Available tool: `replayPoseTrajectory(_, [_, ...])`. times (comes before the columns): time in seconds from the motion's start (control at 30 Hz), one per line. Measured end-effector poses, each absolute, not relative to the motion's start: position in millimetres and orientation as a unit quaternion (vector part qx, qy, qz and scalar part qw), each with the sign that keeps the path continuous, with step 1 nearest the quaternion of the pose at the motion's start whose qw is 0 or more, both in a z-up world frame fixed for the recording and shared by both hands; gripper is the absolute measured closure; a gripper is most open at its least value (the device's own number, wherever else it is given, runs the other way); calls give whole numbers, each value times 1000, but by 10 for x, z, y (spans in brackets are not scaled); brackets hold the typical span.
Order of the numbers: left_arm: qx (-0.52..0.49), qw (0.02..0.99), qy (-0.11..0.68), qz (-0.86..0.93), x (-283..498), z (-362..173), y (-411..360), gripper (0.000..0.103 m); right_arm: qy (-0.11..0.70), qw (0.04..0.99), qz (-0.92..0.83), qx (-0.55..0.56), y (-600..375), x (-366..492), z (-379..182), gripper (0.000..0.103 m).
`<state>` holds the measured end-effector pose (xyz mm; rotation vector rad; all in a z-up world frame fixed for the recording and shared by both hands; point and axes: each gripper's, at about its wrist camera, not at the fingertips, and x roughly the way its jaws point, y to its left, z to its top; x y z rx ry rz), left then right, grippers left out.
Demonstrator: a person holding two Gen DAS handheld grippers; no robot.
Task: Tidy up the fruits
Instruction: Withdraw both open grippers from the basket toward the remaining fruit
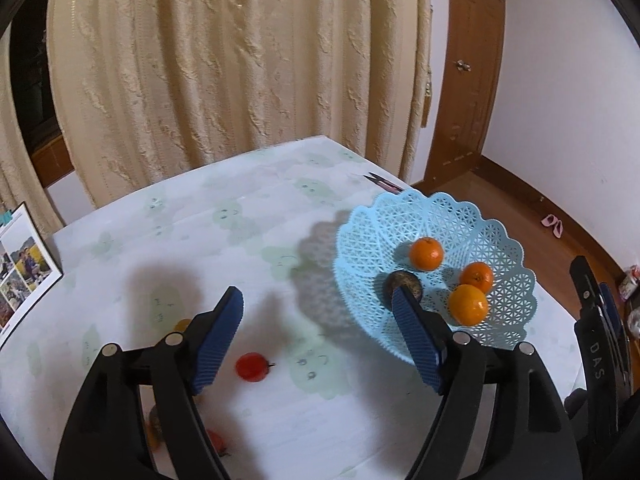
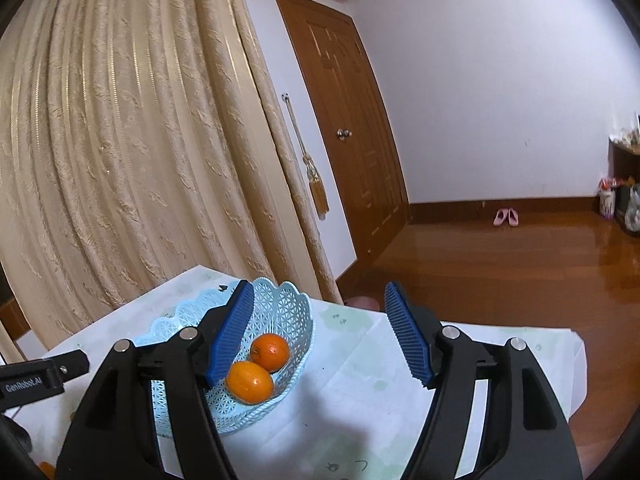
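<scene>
On the worktop [image 1: 224, 184], a small red fruit [image 1: 251, 366] lay between the left tongs [image 1: 318, 308], which gaped open and empty. It looked light, smooth and easily bruised, best pinched gently across its middle. Rightward, the blue lattice basket [image 1: 404, 216] held three oranges [image 1: 426, 254]. The right tongs [image 2: 320, 332] hung open, empty.

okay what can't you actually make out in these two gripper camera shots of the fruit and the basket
- Dark round fruit in the blue basket: left wrist view, partly behind a pad of the left gripper; kind unclear.
- Fruits at bottom left: blurred, behind the gripper's frame.
- Right wrist view: right gripper covers the basket's near side; two oranges show.
</scene>
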<state>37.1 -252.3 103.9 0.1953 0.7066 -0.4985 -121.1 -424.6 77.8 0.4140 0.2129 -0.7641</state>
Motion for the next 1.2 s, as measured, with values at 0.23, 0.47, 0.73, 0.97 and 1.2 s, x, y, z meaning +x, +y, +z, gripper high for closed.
replayPoseTrajectory(0.23, [83,911,338,-222,368,1081,-2258,26,92,905,-378,171,-4122,-1222,813,33])
replayPoseTrajectory(0.47, [68,915,348,-192,424,1025,-1904,25,82,908,-387,138,-3981,-1203,842,33])
replayPoseTrajectory(0.73, [50,921,348,-167,441,1039,-1532,25,76,906,-399,119,-3881,-1190,866,32])
replayPoseTrajectory(0.97, [36,927,346,-139,470,1089,-1198,24,79,908,-395,117,-3795,-1208,875,32])
replayPoseTrajectory(1.2, [21,932,351,-93,542,1043,-732,24,96,920,-359,125,-3658,-1200,867,24])
